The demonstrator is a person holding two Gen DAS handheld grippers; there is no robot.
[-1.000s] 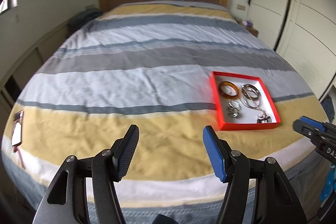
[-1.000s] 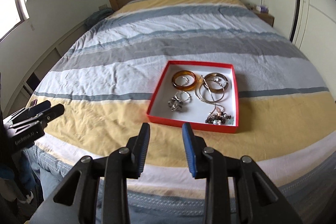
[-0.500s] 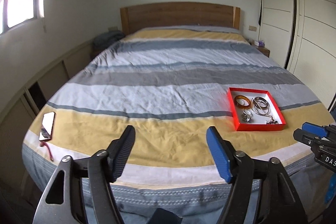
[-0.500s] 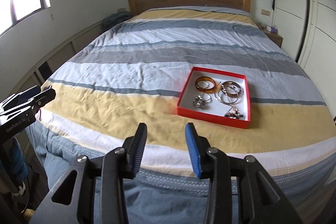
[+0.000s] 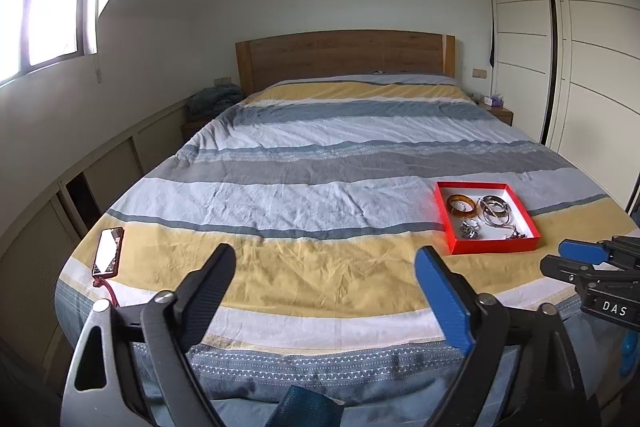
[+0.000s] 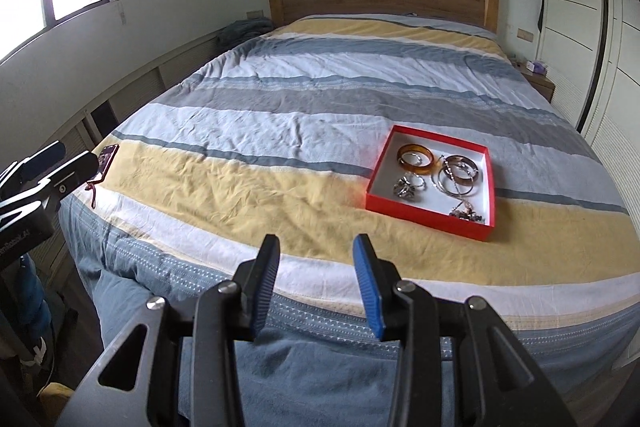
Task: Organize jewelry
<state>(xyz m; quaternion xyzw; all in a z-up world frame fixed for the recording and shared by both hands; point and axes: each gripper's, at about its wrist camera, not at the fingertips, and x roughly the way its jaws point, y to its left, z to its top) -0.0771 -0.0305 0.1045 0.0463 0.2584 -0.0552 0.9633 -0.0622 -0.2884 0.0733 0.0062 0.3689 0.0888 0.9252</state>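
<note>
A shallow red box [image 5: 494, 247] [image 6: 424, 215] with a white inside lies on the yellow stripe of the bed. It holds an amber bangle [image 5: 462, 206] [image 6: 416, 159], silver bangles [image 5: 495, 209] [image 6: 458, 175], a ring cluster [image 6: 405, 190] and a beaded piece [image 6: 466, 214]. My left gripper [image 5: 325, 261] hangs off the foot of the bed, left of the box; its jaws are opening with nothing between them. My right gripper [image 6: 316, 247] is held back from the box, over the bed's foot edge, jaws partly apart and empty.
A phone [image 5: 108, 257] [image 6: 107, 158] with a red cord lies at the bed's left corner. The striped duvet [image 5: 328, 163] covers the bed up to a wooden headboard [image 5: 344, 59]. White wardrobe doors [image 5: 580, 67] line the right wall; low cabinets run along the left.
Both grippers have pulled back from the bed, so the box looks smaller and farther. The left jaws have spread wider; the right jaws look much the same.
</note>
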